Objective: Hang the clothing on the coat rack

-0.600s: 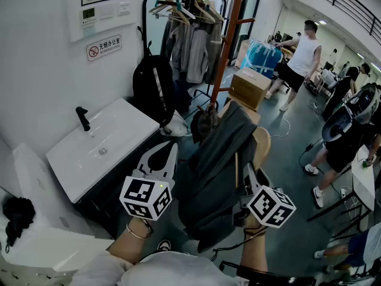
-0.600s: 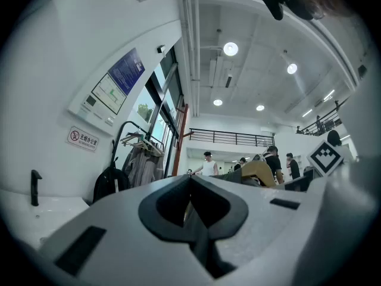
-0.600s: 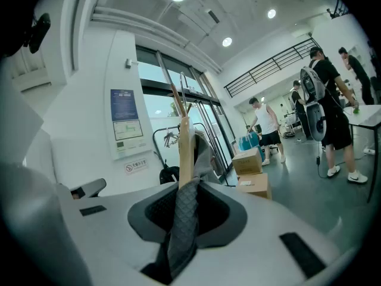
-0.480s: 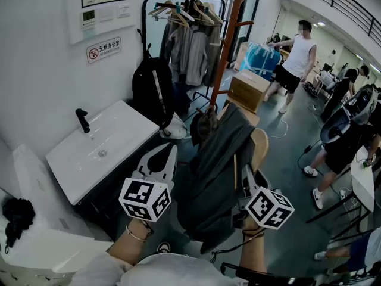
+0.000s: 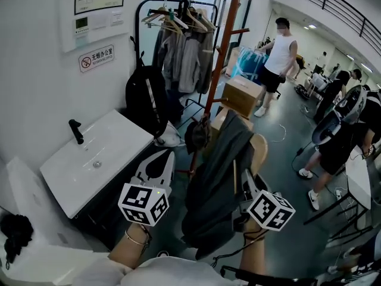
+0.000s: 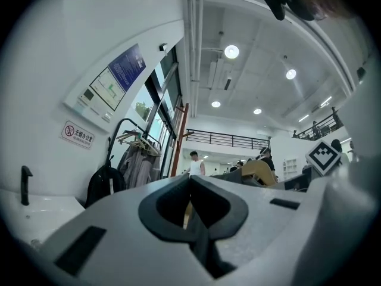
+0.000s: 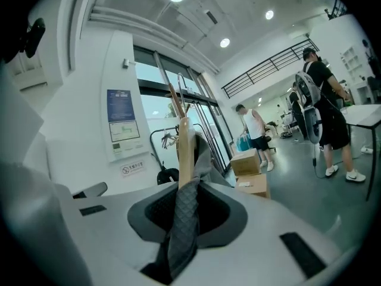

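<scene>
A dark grey jacket (image 5: 215, 177) hangs on a wooden hanger (image 7: 183, 151) in front of me. My right gripper (image 5: 243, 182) is shut on the hanger's shoulder and the quilted lining (image 7: 181, 222), at the jacket's right side. The right gripper view shows the wood and fabric pinched between the right gripper's (image 7: 184, 202) pads. My left gripper (image 5: 162, 159) is held up to the left of the jacket, shut and with nothing in it, as the left gripper (image 6: 193, 202) shows in its own view. The red-brown coat rack pole (image 5: 221, 58) with pegs stands just beyond the jacket.
A white sink (image 5: 119, 142) with a black tap (image 5: 75, 131) is at the left. A black backpack (image 5: 146, 100) and a black clothes rail (image 5: 175, 31) full of garments stand behind it. Cardboard boxes (image 5: 241, 94), a person in white (image 5: 277, 58), a fan (image 5: 336, 121) and other people are to the right.
Both grippers and the jacket have shifted slightly left, closer to the rack pole. The person in white has stepped left. The grips look the same.
</scene>
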{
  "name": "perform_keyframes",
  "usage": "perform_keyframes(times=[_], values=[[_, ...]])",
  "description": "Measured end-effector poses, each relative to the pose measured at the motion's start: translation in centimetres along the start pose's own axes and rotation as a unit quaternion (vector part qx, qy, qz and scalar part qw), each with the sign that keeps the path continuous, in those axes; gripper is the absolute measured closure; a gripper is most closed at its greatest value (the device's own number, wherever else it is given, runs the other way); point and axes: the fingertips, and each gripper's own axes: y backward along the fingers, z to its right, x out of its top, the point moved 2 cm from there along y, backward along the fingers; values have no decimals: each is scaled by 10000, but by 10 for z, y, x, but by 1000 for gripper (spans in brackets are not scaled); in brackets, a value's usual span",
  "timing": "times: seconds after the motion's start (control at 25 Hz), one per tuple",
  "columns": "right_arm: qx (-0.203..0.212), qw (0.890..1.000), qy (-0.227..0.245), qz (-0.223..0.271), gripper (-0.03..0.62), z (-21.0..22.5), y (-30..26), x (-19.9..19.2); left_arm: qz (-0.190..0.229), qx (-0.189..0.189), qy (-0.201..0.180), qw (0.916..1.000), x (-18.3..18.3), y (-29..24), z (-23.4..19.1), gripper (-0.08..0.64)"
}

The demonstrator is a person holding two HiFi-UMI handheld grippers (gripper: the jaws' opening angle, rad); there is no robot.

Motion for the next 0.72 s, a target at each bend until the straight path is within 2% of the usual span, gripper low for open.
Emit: perform_keyframes(times=[0.36,0.6,0.72], values=[[-493,9984,-101,267,514,8,-13,9,-60,-354,-4,9994,-1,-28,-25,552],[-708,9962,-188,473,512,24,-15,18,-129,-677,-89,9976,-5,-53,-17,551],[-752,9955,-278,512,512,37,-20,18,-141,-719,-160,9972,-10,-63,-13,551]])
